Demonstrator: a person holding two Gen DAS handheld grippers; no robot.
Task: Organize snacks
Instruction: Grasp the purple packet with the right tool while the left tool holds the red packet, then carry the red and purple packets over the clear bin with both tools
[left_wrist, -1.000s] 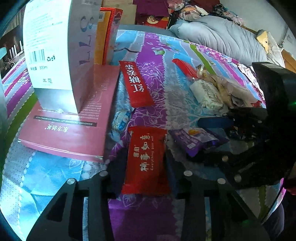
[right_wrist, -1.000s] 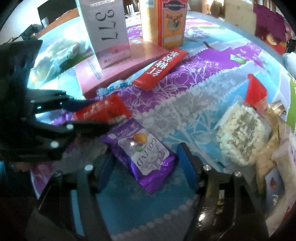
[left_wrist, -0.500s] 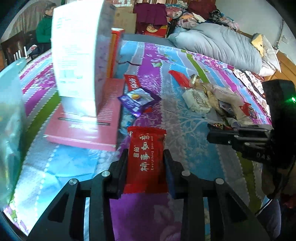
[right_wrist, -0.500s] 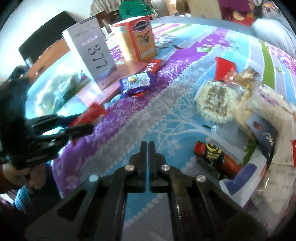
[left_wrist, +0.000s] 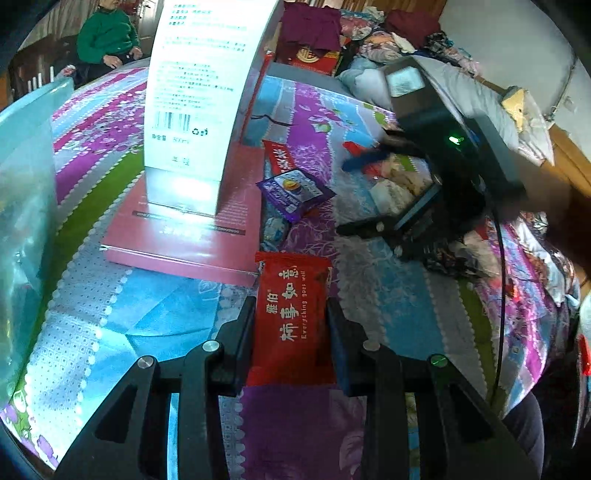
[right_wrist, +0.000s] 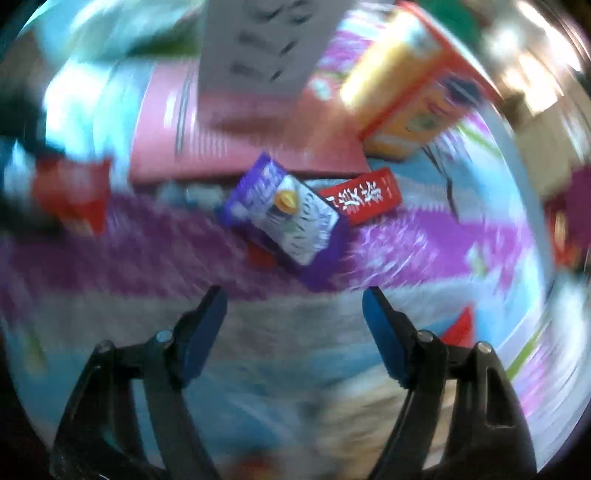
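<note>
The left gripper (left_wrist: 291, 314) is clamped on a red snack packet (left_wrist: 293, 314), held above the patterned cloth (left_wrist: 388, 325) just in front of the flat pink box (left_wrist: 192, 229). The right gripper (right_wrist: 295, 317) is spread wide and holds nothing. A purple snack packet (right_wrist: 288, 218) lies ahead of it, overlapping a long red packet (right_wrist: 364, 195). The right view is blurred.

Your bed (left_wrist: 399, 325) carries a pink flat box (left_wrist: 207, 229), purple packet (left_wrist: 293, 192), and possibly loose wrapped snacks (left_wrist: 402, 184).

red snack packet (left_wrist: 291, 317) clamped, purple packet (left_wrist: 293, 192) flat
</note>
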